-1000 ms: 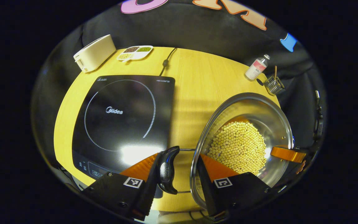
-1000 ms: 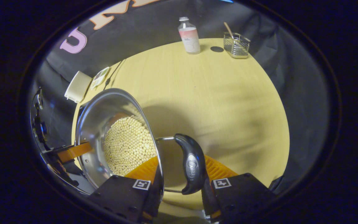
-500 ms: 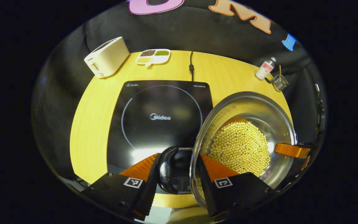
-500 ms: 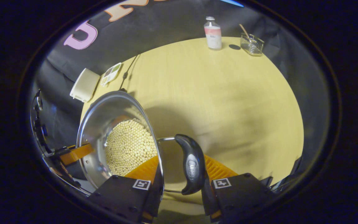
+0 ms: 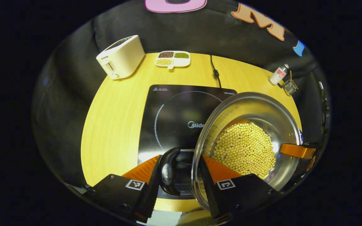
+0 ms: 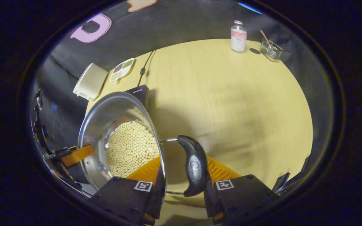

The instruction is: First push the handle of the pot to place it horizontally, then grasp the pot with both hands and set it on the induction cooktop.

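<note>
A steel pot (image 5: 262,116) holding pale round beans (image 5: 244,147) hangs above the table, overlapping the right part of the black induction cooktop (image 5: 174,116). My left gripper (image 5: 181,171) is shut on the pot: one finger sits outside its dark side handle (image 5: 167,171), the other inside the rim. In the right gripper view, my right gripper (image 6: 184,172) clamps the opposite handle (image 6: 193,164) and the pot (image 6: 105,116) wall the same way. Each view also catches the other gripper's finger at the far rim. A corner of the cooktop (image 6: 138,91) peeks out behind the pot.
On the wooden table (image 5: 115,103), a white toaster (image 5: 121,56) and a divided dish of beans (image 5: 172,58) stand at the back left. The cooktop's cable (image 5: 215,72) runs off the back edge. A bottle (image 6: 238,36) and a wire basket (image 6: 270,50) stand at the back right.
Both grippers have carried the pot leftward toward the cooktop; the pot now overlaps its right part. Both grips are unchanged.
</note>
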A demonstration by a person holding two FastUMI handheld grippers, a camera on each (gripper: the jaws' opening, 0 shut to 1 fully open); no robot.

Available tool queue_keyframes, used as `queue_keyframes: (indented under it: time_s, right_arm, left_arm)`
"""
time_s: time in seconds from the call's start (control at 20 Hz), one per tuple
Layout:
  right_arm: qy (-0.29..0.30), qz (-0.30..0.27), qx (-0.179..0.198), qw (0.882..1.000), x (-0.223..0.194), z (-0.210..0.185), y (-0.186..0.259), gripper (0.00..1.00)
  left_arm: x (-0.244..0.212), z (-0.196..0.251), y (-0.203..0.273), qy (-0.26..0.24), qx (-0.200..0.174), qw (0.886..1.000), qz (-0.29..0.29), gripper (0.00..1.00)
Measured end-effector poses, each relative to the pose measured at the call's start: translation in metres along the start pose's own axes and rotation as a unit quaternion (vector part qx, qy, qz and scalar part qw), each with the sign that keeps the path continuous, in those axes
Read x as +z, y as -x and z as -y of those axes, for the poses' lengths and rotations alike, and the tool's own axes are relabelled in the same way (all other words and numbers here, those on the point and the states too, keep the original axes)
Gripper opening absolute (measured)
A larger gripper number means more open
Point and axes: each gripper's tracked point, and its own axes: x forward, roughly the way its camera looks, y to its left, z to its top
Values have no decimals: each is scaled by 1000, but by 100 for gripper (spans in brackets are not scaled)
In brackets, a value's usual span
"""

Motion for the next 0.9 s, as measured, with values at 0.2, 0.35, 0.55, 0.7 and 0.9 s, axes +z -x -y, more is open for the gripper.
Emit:
queue_keyframes:
  time_s: [0.2,0.35,0.55,0.7,0.9]
  right_arm:
    - [14,5,3,1000,12,-31,-13,51]
    - [14,10,6,1000,22,-49,-25,51]
    - [10,14,6,1000,33,-65,-42,51]
    - [9,23,8,1000,39,-75,-52,51]
    - [1,27,9,1000,44,-81,-58,51]
  left_arm:
    - [7,-28,-5,13,7,1000,8,68]
    - [17,-45,-12,19,14,1000,17,68]
    - [26,-59,-20,15,23,999,24,68]
    - [31,-65,-27,24,23,999,29,68]
    - [42,-73,-34,15,25,999,39,68]
